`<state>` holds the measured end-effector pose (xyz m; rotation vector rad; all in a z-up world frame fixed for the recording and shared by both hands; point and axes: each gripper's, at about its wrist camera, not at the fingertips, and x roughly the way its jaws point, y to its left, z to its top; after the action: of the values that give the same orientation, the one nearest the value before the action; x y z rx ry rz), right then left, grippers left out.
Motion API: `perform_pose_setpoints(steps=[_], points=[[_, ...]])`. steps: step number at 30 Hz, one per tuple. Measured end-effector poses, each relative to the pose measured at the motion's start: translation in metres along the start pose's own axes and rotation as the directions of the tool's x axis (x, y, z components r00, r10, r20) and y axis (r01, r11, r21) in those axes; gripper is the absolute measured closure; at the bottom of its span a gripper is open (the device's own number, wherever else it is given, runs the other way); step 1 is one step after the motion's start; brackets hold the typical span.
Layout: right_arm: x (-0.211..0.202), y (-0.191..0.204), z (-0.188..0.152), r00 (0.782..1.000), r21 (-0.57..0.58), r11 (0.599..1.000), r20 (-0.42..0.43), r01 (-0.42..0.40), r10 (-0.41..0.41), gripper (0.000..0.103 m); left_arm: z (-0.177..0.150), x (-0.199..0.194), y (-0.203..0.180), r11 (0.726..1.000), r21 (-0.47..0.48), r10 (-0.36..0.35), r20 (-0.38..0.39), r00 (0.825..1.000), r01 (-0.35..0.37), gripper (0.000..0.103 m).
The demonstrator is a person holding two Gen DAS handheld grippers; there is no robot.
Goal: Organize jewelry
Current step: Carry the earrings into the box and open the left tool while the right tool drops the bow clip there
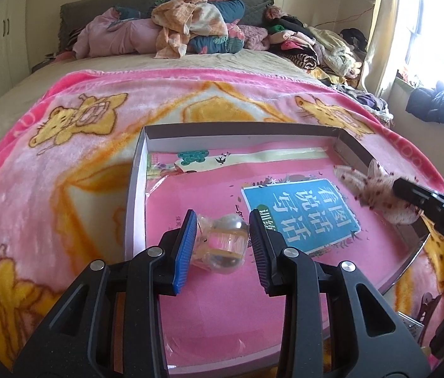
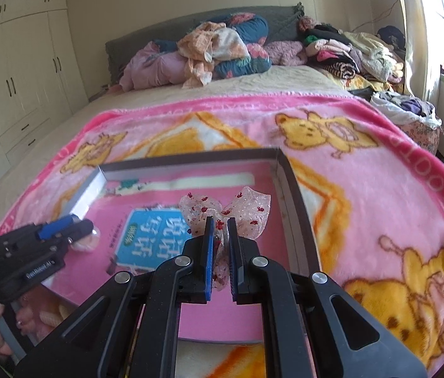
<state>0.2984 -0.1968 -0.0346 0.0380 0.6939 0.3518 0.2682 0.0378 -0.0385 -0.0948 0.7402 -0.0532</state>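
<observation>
Both hand-held grippers over tray: R pinching bow nr rim.

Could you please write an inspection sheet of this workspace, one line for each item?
Surface: pink cartoon-bear blanket on the bed, carrying a shallow box tray with a pink printed liner.
Job's things: clear plastic bracelet packet lying in the tray; sheer red-dotted bow.
Clutter: clothes pile by the headboard.
Grippers: left gripper open around the packet; right gripper shut on the bow.
Cables: thin wire on the wall.
Surroundings: wardrobe, window.
</observation>
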Motion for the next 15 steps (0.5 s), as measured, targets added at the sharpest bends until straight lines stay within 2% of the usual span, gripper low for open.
perform_pose_setpoints(steps=[3, 7, 9, 12, 15], points=[[0.004, -0.003, -0.006, 1.0, 0.007, 1.0, -0.011, 0.016, -0.016, 0.088, 0.0, 0.001, 0.0, 1.0, -0.003, 0.001, 0.004, 1.0, -0.001, 0.077], [0.003, -0.006, -0.013, 1.0, 0.015, 0.999, -0.002, 0.031, -0.031, 0.062, 0.0, -0.001, -0.001, 1.0, 0.004, 0.011, 0.013, 1.0, -0.011, 0.072], [0.0, -0.006, -0.015, 1.0, 0.019, 0.999, 0.005, 0.026, -0.026, 0.055, 0.0, -0.003, -0.002, 1.0, 0.004, 0.013, 0.018, 1.0, -0.013, 0.067], [-0.009, -0.008, -0.02, 0.998, 0.022, 0.998, 0.037, 0.053, -0.054, 0.032, -0.001, -0.006, -0.002, 1.0, 0.003, 0.013, 0.022, 1.0, -0.013, 0.062], [-0.018, -0.009, -0.023, 0.996, 0.015, 0.998, 0.056, 0.067, -0.068, 0.029, -0.004, -0.01, -0.003, 1.0, 0.003, 0.019, 0.029, 0.999, -0.02, 0.054]])
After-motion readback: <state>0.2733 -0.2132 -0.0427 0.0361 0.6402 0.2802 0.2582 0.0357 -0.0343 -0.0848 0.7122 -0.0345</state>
